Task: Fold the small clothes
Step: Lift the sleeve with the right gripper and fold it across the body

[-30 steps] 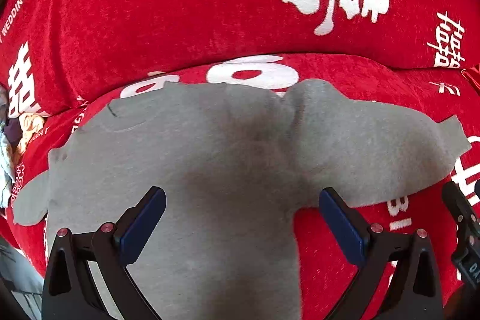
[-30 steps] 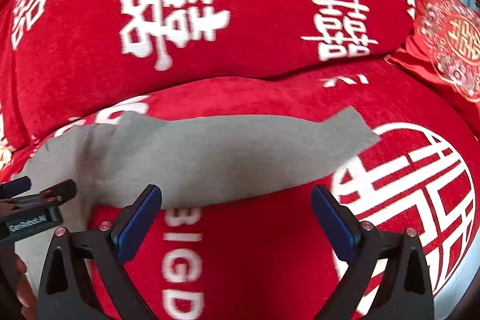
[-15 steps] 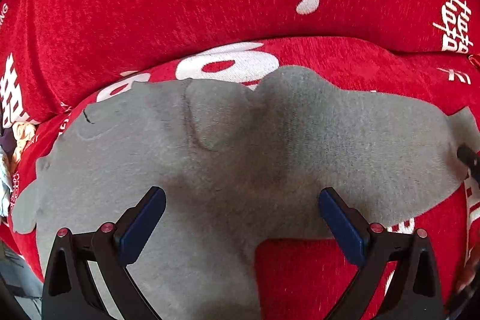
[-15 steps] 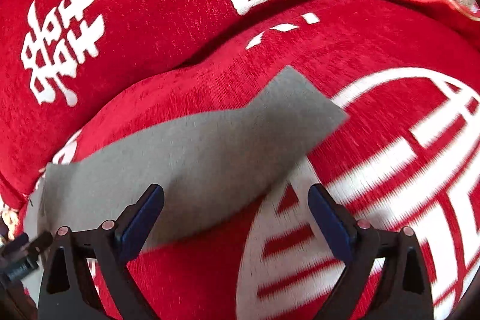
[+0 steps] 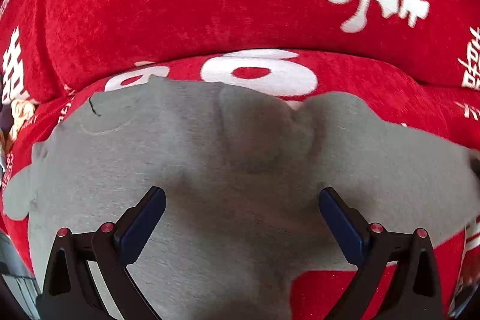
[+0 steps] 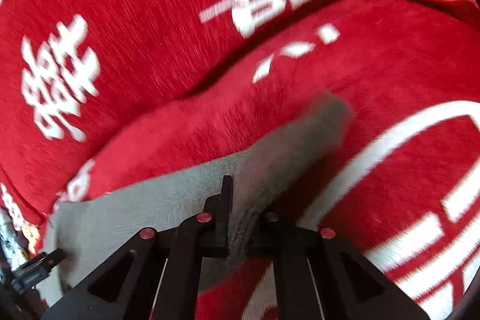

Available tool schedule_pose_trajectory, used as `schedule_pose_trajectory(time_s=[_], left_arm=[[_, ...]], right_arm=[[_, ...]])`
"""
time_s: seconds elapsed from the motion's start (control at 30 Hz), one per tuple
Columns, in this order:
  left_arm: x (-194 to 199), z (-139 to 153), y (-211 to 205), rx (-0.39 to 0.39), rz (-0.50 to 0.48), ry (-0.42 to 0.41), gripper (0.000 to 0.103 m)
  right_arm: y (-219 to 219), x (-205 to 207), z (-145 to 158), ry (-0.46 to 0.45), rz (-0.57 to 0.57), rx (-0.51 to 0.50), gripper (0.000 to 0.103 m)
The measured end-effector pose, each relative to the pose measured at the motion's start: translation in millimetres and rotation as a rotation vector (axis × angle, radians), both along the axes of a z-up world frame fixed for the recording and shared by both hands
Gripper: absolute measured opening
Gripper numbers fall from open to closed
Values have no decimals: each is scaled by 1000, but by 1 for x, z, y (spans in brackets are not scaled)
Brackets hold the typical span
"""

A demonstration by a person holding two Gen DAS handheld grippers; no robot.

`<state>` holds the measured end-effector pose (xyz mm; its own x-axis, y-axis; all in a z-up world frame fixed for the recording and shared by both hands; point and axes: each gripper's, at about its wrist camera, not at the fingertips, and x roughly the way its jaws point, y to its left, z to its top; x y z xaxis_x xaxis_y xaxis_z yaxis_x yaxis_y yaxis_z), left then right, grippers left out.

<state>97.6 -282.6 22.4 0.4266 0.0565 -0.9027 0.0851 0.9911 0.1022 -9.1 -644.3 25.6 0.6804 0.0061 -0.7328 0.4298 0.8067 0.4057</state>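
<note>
Two grippers we note: right gripper (image 6: 240, 218) clamped on the grey knit garment (image 5: 234, 179), left gripper (image 5: 241, 215) spread apart above it on the red patterned sofa (image 5: 210, 5).

Right gripper pinching the grey garment

The right gripper (image 6: 240, 212) has its jaws closed on a fold of the grey garment (image 6: 282, 158), whose blurred sleeve end reaches toward the red sofa seat's (image 6: 390, 65) white ring print.
</note>
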Motion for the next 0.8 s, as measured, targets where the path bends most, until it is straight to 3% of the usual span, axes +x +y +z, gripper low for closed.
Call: schedule_pose_trajectory(time_s=[0.13, 0.23, 0.33, 0.43, 0.47, 0.5, 0.57, 0.63, 0.7, 0.8], left_arm=[[1, -5, 2, -22, 9, 18, 102], [1, -13, -2, -22, -4, 44, 102], [-2, -16, -3, -21, -10, 60, 102], [-3, -11, 5, -37, 4, 44, 102], [-3, -10, 7, -43, 15, 39, 102], [-1, -10, 9, -45, 23, 43, 102], [2, -22, 7, -44, 12, 83, 102], [1, -24, 6, -52, 5, 55, 103], [1, -24, 3, -38, -3, 51, 103], [-3, -18, 2, -37, -21, 37, 103]], right_arm=[[8, -39, 23, -60, -13, -65, 6], [12, -39, 15, -16, -4, -102, 6], [5, -34, -6, 53, 9, -63, 7], [-1, -37, -13, 64, -6, -22, 18], [-1, -40, -13, 60, -15, -19, 25], [-3, -42, -14, 56, -29, -10, 38], [-8, -48, -15, 21, -47, 36, 44], [-8, -48, -16, 23, -48, 40, 41], [-5, -44, -17, 56, -30, 23, 9], [1, -46, -10, 65, -28, -27, 7]])
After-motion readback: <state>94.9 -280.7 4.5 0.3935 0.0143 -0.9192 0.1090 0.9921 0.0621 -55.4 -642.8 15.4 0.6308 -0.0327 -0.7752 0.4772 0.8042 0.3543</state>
